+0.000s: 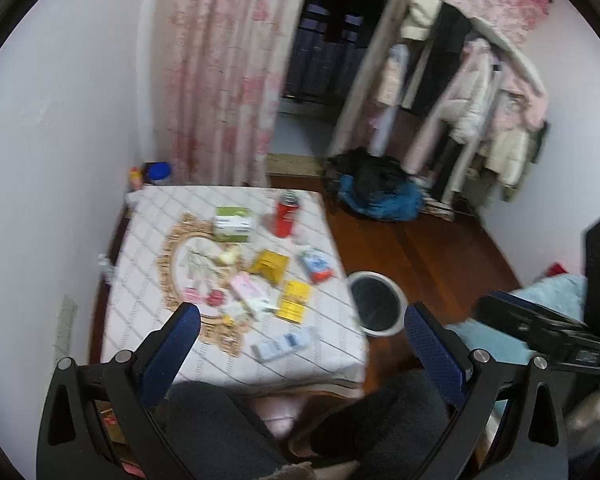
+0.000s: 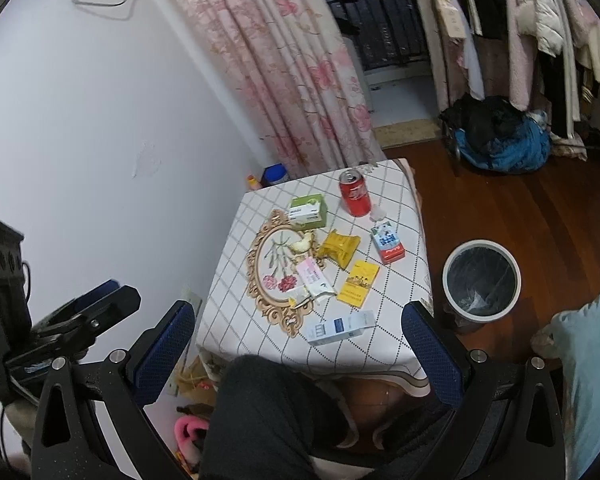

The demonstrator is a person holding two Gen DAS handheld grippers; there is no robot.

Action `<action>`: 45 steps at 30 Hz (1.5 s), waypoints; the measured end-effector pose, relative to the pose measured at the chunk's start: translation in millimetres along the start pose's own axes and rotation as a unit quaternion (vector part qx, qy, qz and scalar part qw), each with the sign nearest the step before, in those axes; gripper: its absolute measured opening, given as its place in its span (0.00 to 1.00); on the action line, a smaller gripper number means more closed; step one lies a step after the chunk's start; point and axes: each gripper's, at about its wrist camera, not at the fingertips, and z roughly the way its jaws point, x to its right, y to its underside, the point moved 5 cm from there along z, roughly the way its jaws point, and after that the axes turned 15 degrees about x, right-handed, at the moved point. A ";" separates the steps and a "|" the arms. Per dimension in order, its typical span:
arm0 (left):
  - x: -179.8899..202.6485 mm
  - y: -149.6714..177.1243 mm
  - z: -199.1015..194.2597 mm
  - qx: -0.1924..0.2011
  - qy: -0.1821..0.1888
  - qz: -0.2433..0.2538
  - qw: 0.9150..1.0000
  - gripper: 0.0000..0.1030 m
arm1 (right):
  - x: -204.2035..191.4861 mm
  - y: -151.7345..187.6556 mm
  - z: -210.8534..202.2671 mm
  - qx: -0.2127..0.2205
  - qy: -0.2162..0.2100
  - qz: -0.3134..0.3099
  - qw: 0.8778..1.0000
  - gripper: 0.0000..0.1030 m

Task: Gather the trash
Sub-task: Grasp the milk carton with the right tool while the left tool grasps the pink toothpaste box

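Hovering above the person's knees, left tool (image 1: 302,334) and right tool (image 2: 298,334): both spread wide, holding nothing. Surface (image 2: 396,344), checked cloth, carries the trash: red can (image 2: 355,193) upright at the far edge; green box (image 2: 308,211) beside it; yellow wrapper (image 2: 339,249) and yellow packet (image 2: 358,283) mid-surface; red-and-blue carton (image 2: 387,242) near the right edge; white-and-blue box (image 2: 337,327) nearest. Bin (image 2: 512,280), lined, on the wooden floor just right of the surface.
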 end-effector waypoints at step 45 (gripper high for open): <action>-59.6 136.3 338.2 -0.297 -0.204 -0.048 0.931 0.46 | 179.1 93.0 412.3 -0.299 0.143 -0.056 0.942 0.56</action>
